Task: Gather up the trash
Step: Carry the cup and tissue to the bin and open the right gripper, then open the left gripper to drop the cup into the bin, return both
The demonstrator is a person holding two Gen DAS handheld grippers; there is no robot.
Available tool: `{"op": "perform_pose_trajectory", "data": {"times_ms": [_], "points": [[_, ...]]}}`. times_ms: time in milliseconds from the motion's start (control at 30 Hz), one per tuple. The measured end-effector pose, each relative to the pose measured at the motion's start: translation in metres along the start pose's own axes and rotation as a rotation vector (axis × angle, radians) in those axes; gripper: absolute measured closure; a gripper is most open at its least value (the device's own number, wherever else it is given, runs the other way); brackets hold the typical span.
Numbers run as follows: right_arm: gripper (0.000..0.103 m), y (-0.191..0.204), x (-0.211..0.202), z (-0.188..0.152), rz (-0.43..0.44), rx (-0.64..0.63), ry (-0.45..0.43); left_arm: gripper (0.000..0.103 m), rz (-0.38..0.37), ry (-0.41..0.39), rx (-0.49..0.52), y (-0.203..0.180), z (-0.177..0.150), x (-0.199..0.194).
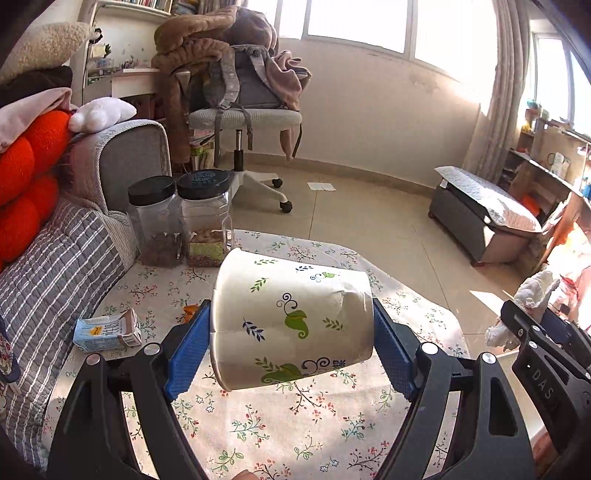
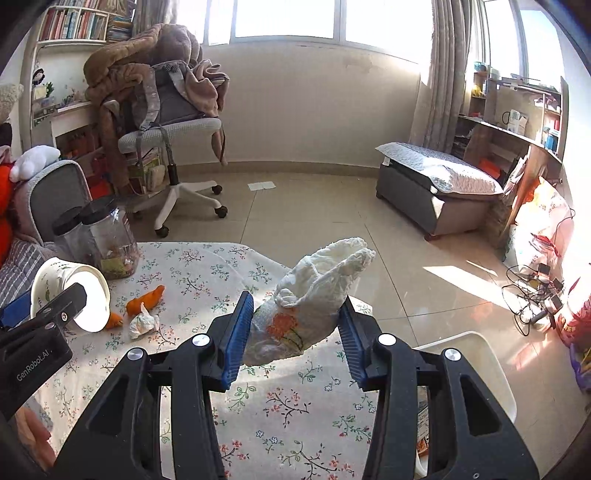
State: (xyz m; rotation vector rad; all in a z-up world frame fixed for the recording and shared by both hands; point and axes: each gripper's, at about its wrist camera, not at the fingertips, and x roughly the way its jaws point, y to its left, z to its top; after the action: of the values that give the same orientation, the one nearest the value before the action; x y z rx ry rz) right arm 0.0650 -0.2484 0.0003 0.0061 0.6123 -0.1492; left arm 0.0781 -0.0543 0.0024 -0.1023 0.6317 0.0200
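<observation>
Gripping a paper cup [image 1: 291,325], the left tool [image 1: 291,332] hovers above the table [image 1: 295,435], crumpled tissue [image 2: 314,291] pinched by the right tool [image 2: 295,328] over its edge.

The near half of the flowered table [image 2: 280,413] lies bare, with room to pass. At its far left corner two black-lidded jars [image 1: 184,221] stand together; a small carton [image 1: 107,330] lies by the sofa [image 1: 55,266], and orange peel [image 2: 146,295] and a crumpled tissue [image 2: 144,325] lie mid-table.

Place: it was a home living room.
Bench [image 2: 258,398]: wore a floral cloth.
Sofa [image 1: 74,251]: stood just beside the bench.
Bookshelf [image 2: 74,26]: rose beyond the bench, behind a swivel chair [image 2: 170,125].
</observation>
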Motion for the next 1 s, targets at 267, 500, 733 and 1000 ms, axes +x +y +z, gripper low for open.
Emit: {"op": "perform_pose_trajectory", "data": {"times_ms": [267,500,733,1000], "points": [[0.06,-0.082,0.014,-0.007,-0.141,0.133,0.05,0.023,-0.097,0.01,0.118,-0.075,-0.006,0.004],[0.058,-0.162,0.03,-0.022,-0.286,0.308,0.161,0.023,-0.183,0.031,0.207,-0.138,-0.015,0.009],[0.025,-0.218,0.029,-0.039,-0.367,0.474,0.218,0.023,-0.287,0.062,0.276,-0.2,-0.025,0.012],[0.007,-0.258,-0.001,-0.041,-0.539,0.587,0.113,0.023,-0.426,0.13,0.293,-0.26,-0.029,0.015]]}}
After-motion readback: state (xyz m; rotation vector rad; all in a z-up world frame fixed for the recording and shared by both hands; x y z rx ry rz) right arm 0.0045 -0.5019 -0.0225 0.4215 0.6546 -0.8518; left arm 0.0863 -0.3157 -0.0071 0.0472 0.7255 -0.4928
